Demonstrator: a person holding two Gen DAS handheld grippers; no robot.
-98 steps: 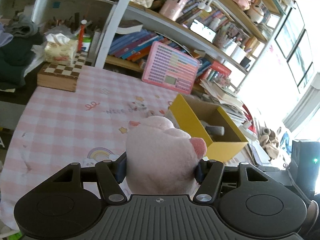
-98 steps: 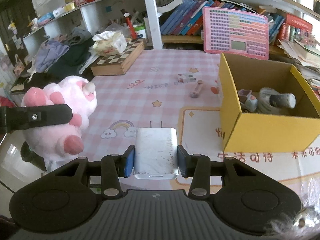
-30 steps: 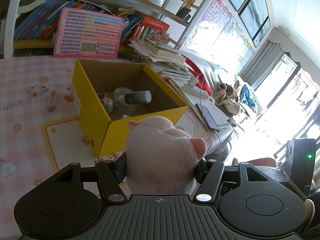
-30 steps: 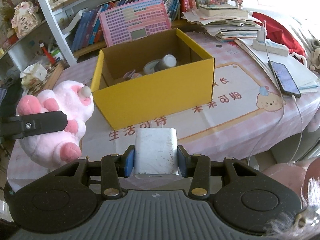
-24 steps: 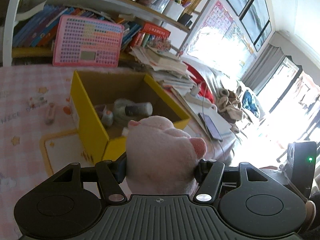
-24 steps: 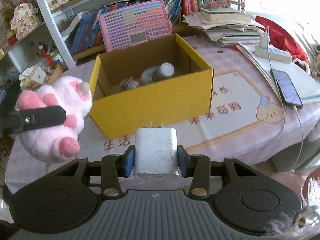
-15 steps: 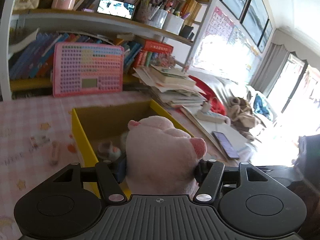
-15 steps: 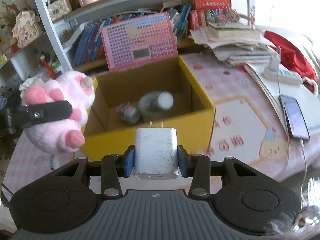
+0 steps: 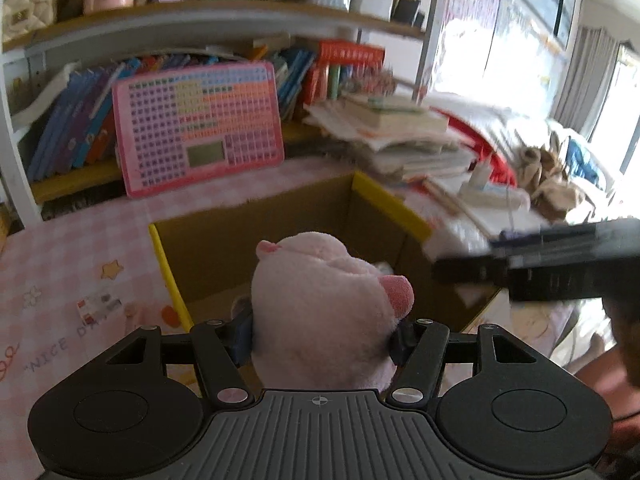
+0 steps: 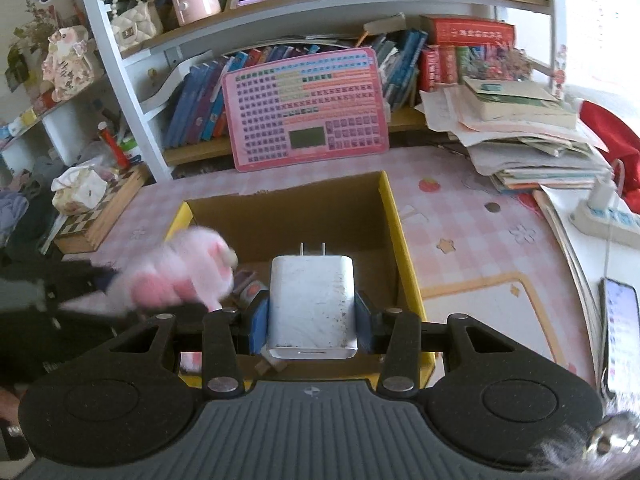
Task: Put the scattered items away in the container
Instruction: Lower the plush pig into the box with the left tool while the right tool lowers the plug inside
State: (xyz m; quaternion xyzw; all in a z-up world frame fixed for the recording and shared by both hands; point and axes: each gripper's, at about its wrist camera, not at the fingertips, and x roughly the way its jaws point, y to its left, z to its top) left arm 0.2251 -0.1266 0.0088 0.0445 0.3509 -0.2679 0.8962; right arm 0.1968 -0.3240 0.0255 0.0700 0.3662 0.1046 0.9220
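In the left wrist view, the left gripper [image 9: 324, 336] has its jaws pinching a pink plush [image 9: 328, 312] across its body, the fur bulging out past both pads. The plush hangs over the near edge of the yellow box [image 9: 168, 264], which stands open on the pink checked surface [image 9: 60, 248]. It looks light and very soft, so it should give under pressure rather than slip, and a hold across the thick middle, as here, seems safer than one on an ear or a foot. The other gripper shows blurred at the right, above the box's far side. In the right wrist view, the right gripper [image 10: 312, 322] has its jaws pressed on the two flat sides of a white charger [image 10: 312, 304], prongs pointing away, held over the open box [image 10: 400, 240]. The charger reads as small, rigid and smooth-shelled, probably slippery if squeezed near its rounded corners; the flat faces are the natural place to take it. A drop onto the cardboard floor should do it little harm. The plush [image 10: 188, 276] appears blurred at the left, over the box's left half, where a few small items already lie.
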